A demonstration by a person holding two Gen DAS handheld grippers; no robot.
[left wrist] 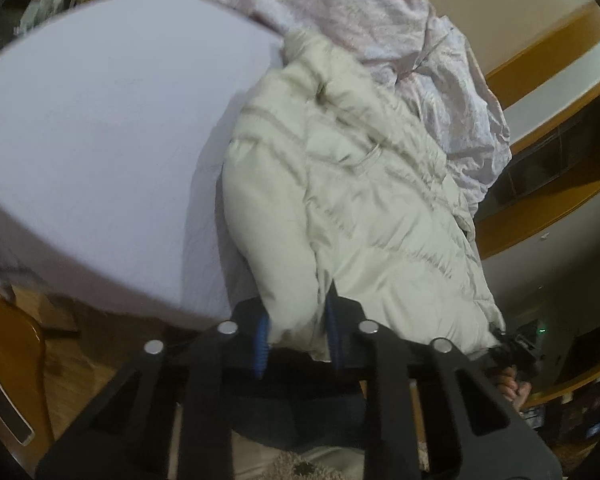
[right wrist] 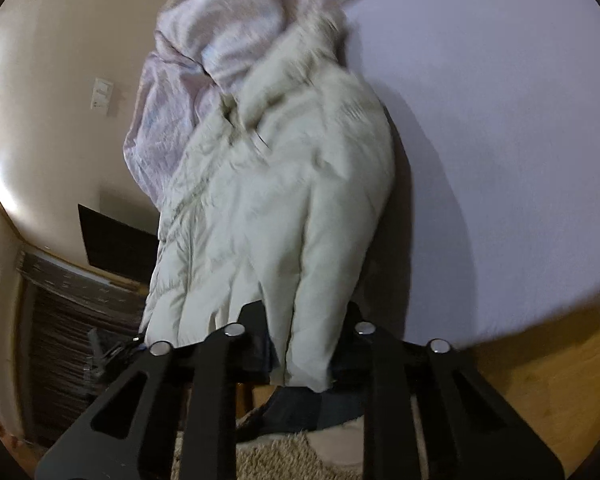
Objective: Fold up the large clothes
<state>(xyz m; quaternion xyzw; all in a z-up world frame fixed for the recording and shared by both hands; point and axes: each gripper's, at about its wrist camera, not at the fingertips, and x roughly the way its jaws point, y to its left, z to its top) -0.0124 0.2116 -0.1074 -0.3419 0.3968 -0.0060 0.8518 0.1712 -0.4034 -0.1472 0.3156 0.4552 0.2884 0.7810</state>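
While the bed (left wrist: pixel 100 140) carries most of the cream puffer jacket (left wrist: pixel 340 200), I judge the fold just begun. My left gripper (left wrist: pixel 298 336) and right gripper (right wrist: pixel 300 344) each clamp its near hem, lifted off the edge. Next, I should carry both corners forward evenly. Motion blur obscures the collar; the crumpled quilt (left wrist: pixel 400 40) hides the far end.

Black slotted gripper (left wrist: pixel 298 338) frame, silver screws — blue ribbed jaws
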